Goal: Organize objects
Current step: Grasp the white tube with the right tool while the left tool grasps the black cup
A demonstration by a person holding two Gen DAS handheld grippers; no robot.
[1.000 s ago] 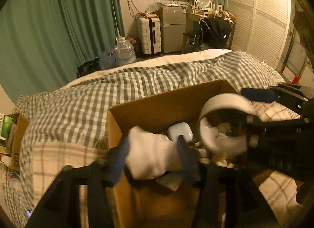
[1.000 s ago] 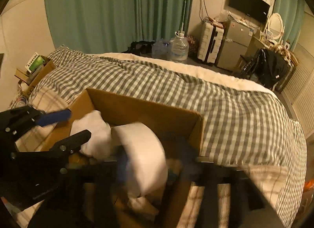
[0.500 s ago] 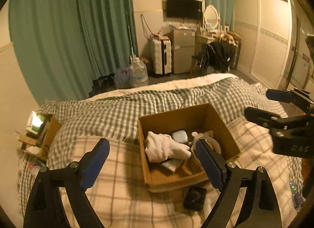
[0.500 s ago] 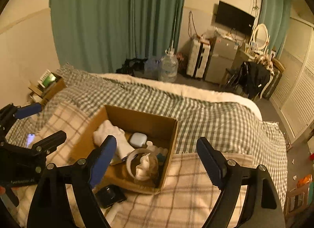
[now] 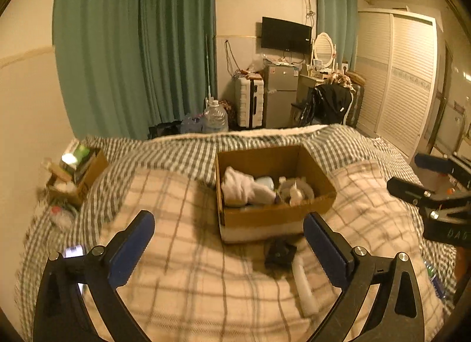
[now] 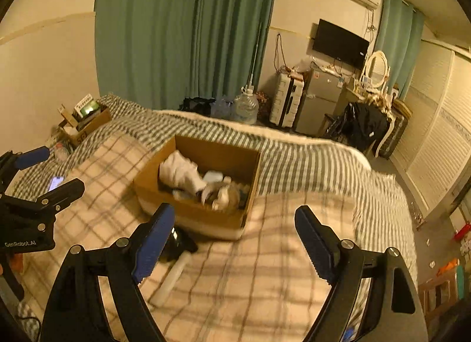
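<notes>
On the bed [image 5: 206,283] sits a filled box [image 5: 273,218]; left tongs [image 5: 226,239] are opening, right tongs [image 6: 235,233] gape, both empty.

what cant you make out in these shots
- Box contents under the white cloth: hidden in both views.
- Dark item before the box: blurred in left view, partly behind the right tool finger in right view.
- White tube: blurred, unreadable.
- Phone screen: too small.

I am reading "GenRobot.AI" in white on my left gripper [image 6: 38,171]; on my right gripper [image 5: 424,177] only "DAG" is showing.
</notes>
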